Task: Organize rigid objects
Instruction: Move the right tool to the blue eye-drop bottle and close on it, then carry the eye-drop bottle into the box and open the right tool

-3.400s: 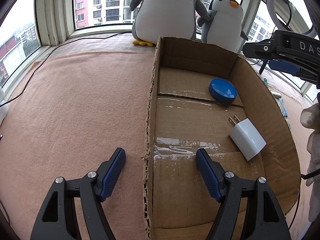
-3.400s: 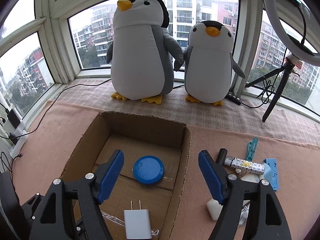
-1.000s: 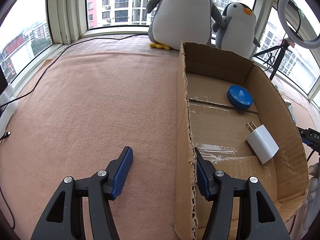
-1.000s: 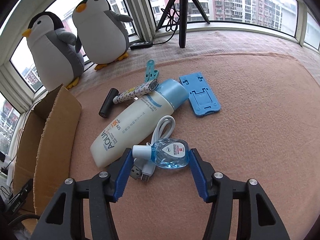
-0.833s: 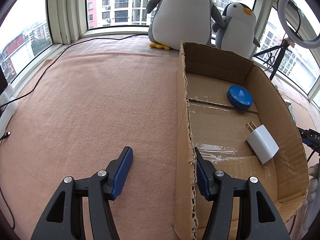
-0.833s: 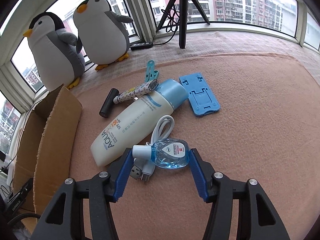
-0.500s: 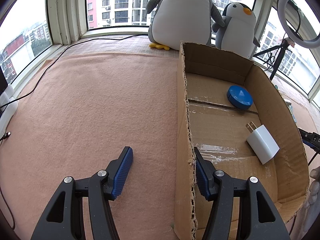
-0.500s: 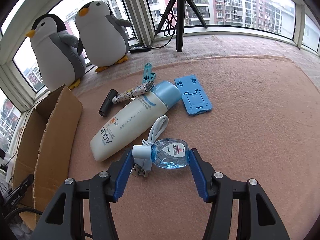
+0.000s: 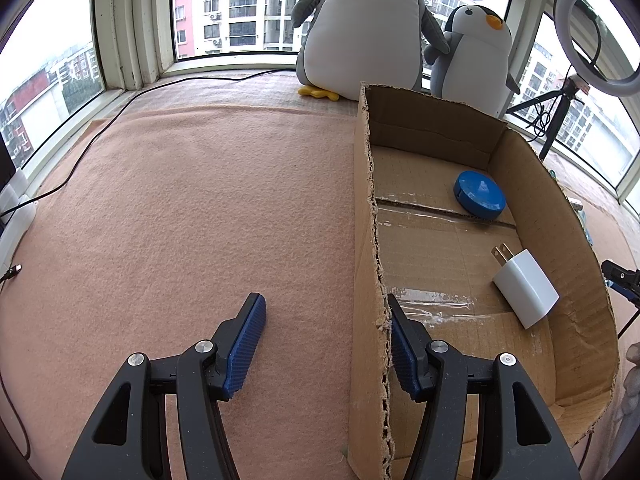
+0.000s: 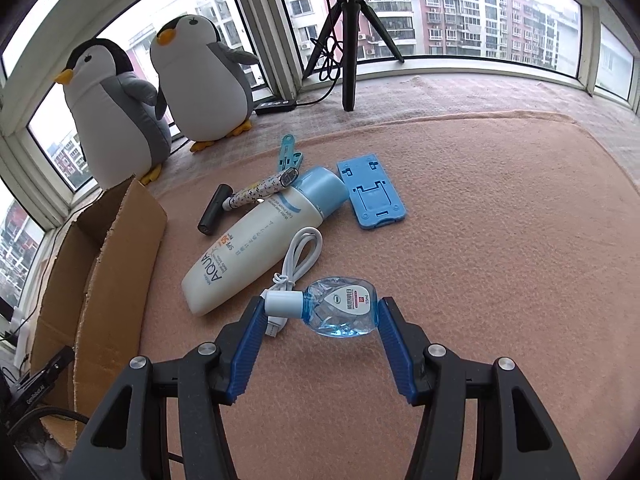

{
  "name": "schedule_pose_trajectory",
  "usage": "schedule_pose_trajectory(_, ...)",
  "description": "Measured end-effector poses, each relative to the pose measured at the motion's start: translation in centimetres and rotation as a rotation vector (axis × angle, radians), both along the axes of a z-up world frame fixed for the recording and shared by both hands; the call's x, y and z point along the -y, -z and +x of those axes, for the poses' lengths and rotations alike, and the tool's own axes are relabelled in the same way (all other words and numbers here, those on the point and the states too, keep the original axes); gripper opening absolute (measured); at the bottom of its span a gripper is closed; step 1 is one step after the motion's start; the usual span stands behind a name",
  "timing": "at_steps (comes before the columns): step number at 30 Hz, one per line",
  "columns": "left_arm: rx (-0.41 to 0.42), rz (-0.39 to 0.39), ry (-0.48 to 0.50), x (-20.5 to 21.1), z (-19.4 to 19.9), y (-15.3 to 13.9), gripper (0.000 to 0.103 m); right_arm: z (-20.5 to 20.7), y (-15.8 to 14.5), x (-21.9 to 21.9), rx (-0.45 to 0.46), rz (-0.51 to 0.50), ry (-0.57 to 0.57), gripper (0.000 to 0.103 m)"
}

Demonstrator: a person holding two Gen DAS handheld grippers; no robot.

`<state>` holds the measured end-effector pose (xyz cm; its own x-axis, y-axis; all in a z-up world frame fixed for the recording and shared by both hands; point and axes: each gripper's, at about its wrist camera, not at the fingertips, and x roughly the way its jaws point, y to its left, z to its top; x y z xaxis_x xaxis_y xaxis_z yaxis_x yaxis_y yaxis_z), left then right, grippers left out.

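Observation:
A small clear-blue bottle with a white cap lies crosswise in my right gripper, which is shut on it: cap against the left pad, base against the right pad. It hangs just above the pink carpet, beside a white cable. My left gripper is open and straddles the left wall of the cardboard box, one finger inside and one outside. A blue round disc and a white charger lie in the box.
On the carpet ahead of the right gripper lie a white sunscreen bottle, a patterned tube, a black cylinder, a teal clip and a blue phone stand. Two plush penguins and a tripod stand by the window.
My right gripper has closed on the small bottle and risen a little with it; the other items look farther off. The left gripper has stayed at the box wall.

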<state>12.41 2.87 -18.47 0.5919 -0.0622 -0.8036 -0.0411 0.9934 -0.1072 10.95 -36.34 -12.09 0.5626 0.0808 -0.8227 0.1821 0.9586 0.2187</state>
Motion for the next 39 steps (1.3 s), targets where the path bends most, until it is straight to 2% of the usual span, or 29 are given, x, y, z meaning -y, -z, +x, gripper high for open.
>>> schedule_pose_trajectory(7,0.0,0.001,0.001,0.0,0.0,0.0,0.062,0.4,-3.6,-2.6,0.08,-0.007,-0.066,0.053)
schedule_pose_trajectory(15,0.001,0.001,0.001,0.0,0.0,0.0,0.062,2.7,-6.9,-8.3,0.151,-0.027,-0.202,0.053)
schedule_pose_trajectory(27,0.001,0.005,0.002,0.0,0.2,0.0,0.063,5.1,-8.3,-16.4,0.181,-0.05,-0.383,0.053)
schedule_pose_trajectory(32,0.002,0.005,0.002,0.0,0.2,0.0,0.062,6.4,-7.9,-19.7,0.17,-0.074,-0.445,0.053)
schedule_pose_trajectory(39,0.004,0.005,0.004,0.1,0.3,0.0,0.063,7.5,-6.7,-21.9,0.137,-0.1,-0.486,0.053)
